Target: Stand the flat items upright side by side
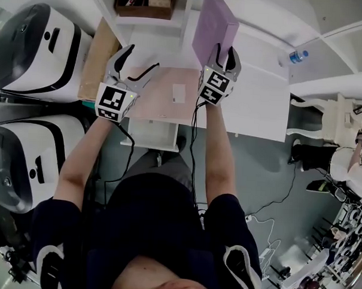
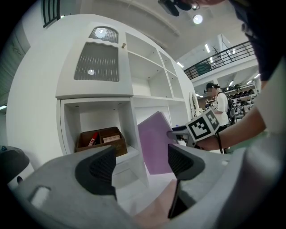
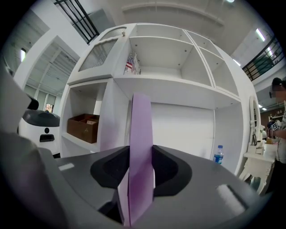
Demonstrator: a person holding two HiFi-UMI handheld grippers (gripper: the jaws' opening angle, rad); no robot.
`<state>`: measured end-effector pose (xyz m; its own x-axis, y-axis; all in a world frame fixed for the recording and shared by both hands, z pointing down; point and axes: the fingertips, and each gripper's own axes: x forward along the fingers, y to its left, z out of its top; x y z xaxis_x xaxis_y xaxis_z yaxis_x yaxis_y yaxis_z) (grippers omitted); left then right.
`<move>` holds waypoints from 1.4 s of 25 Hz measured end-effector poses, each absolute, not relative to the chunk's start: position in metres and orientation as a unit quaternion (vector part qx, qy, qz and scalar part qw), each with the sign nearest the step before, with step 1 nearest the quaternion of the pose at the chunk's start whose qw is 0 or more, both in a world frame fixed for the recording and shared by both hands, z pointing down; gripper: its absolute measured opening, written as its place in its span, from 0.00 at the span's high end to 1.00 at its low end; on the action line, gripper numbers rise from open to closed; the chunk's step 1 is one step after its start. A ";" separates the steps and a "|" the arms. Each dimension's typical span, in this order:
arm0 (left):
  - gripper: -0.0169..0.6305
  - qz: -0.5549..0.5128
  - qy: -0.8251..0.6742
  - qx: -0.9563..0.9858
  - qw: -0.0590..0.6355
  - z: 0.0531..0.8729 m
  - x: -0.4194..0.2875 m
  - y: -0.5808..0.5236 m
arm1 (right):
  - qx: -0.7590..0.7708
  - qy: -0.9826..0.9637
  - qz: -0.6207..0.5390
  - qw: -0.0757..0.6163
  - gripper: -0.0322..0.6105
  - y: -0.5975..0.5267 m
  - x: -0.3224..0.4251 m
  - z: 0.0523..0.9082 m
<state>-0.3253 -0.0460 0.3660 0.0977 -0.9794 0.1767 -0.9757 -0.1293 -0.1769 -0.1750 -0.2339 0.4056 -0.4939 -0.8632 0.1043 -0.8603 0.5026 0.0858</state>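
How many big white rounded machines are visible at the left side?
2. The far machine stands beside the white shelf; the near machine stands beside the person's left arm. More may be hidden outside the picture.

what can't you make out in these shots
The purple flat item: top edge cut off by the head view's upper edge; lower end hidden in the right claw.
The pink flat item: label too small to read, head view.
The brown box: contents too small, left gripper view.
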 end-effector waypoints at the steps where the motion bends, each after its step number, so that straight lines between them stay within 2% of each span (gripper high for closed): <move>1: 0.39 -0.127 0.661 -0.740 0.006 0.368 -0.327 -0.048 | 0.500 -0.863 -0.014 0.067 0.72 -0.240 -0.179 0.409; 22: 0.39 -0.138 0.664 -0.735 -0.020 0.401 -0.361 -0.072 | 0.510 -0.844 -0.148 0.072 0.71 -0.273 -0.242 0.458; 35: 0.39 -0.141 0.664 -0.734 -0.030 0.414 -0.367 -0.073 | 0.500 -0.852 -0.117 0.100 0.70 -0.280 -0.263 0.496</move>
